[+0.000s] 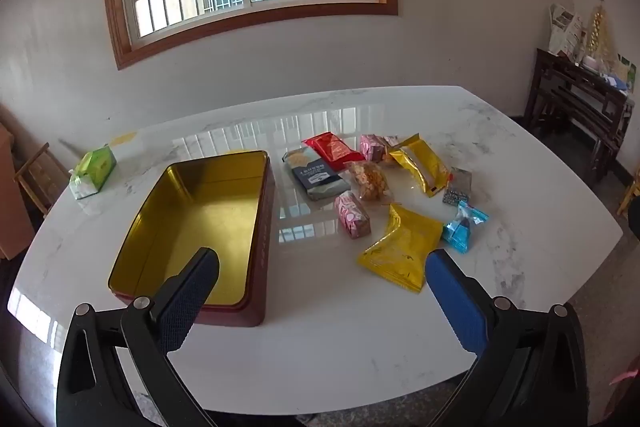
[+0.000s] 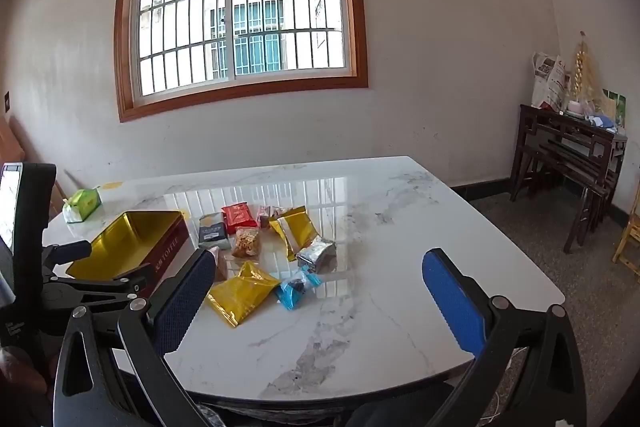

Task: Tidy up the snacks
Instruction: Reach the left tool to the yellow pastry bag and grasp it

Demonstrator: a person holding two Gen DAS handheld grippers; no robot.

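Observation:
An open dark-red tin [image 1: 262, 235] with a gold inside stands empty on the left of the white marble table [image 1: 320, 339]; it also shows in the right wrist view [image 2: 168, 251]. Several snack packets lie to its right: a gold pouch [image 1: 396, 251], a blue candy [image 1: 464, 225], a pink packet [image 1: 352, 215], a grey-blue packet [image 1: 316, 179], a red packet [image 1: 334, 151]. My left gripper [image 1: 322, 267] is open and empty above the table's near edge, between the tin and the gold pouch. My right gripper [image 2: 318, 269] is open and empty, nearer than the gold pouch [image 2: 240, 293] and blue candy [image 2: 296, 287].
A green tissue pack [image 1: 94, 173] lies at the table's far left. A dark wooden side table [image 2: 572, 163] with clutter stands by the right wall. The left gripper's body [image 2: 60, 279] shows at the left of the right wrist view.

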